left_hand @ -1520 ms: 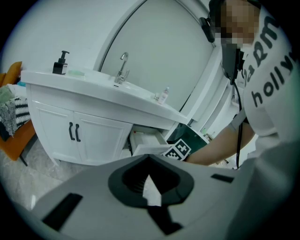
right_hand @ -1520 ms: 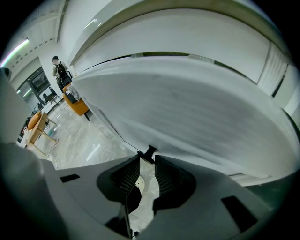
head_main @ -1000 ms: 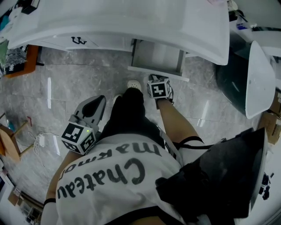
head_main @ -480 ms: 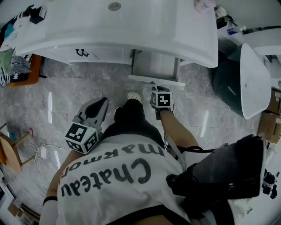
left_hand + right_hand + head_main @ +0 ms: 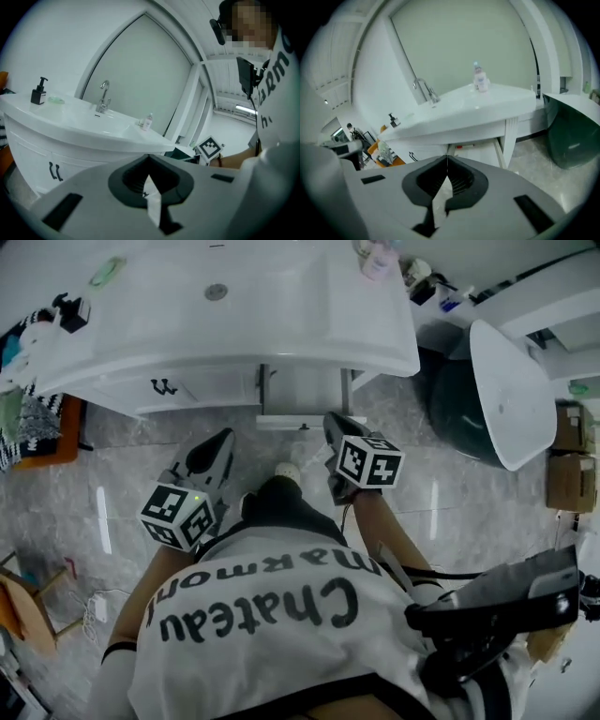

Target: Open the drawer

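Floor beneath; drawer out, upper centre, seemingly done; left claw closed, empty; right claw just been closing, empty; merely withdraw next

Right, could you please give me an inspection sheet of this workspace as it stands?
Surface: white vanity top with basin.
Job's things: drawer pulled partly out beneath it.
Clutter: pump bottle at left, small bottle at back.
Grippers: left tongs shut, empty; right tongs just closed, nothing between them; neither on the drawer.
Cables: white cord on floor, left.
Surroundings: marbled floor; dark tub at right.
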